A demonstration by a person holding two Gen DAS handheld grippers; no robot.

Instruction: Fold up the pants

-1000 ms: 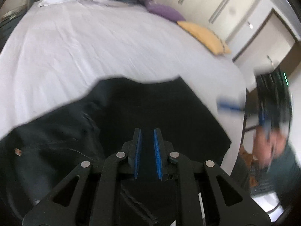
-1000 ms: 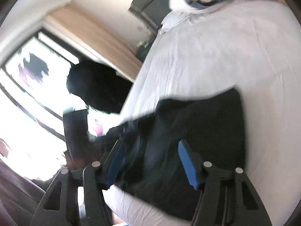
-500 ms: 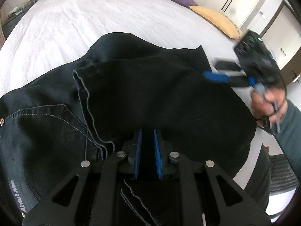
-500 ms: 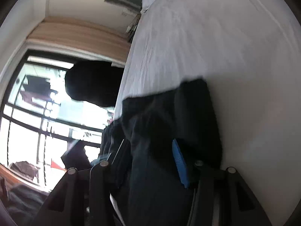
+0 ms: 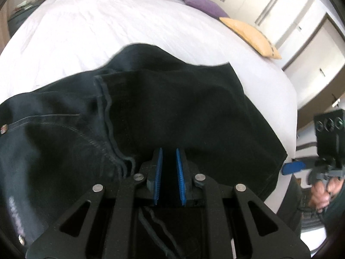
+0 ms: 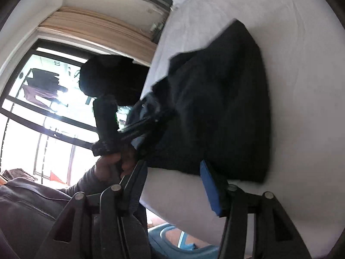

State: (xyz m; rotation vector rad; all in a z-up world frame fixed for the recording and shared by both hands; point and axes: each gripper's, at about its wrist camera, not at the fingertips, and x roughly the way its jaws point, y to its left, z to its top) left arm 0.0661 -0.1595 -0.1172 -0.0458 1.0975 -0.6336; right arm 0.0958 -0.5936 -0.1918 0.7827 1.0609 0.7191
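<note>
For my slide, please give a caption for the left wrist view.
Left gripper pinching black jeans on a white bed.

A home bedroom.
A wide bed in white sheets holds purple and yellow cushions; pale wardrobe doors line one wall, a large window another.

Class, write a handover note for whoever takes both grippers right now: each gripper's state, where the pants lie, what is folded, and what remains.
Left gripper: jaws nearly together, apparently pinching pants fabric at the near edge.
Right gripper: jaws open, empty, just off the bed's edge beside the pants.
Pants: black, on the white bed, near its edge.
Done: legs folded over the seat, hems lying across it.
Left: probably one more fold, then release.
</note>
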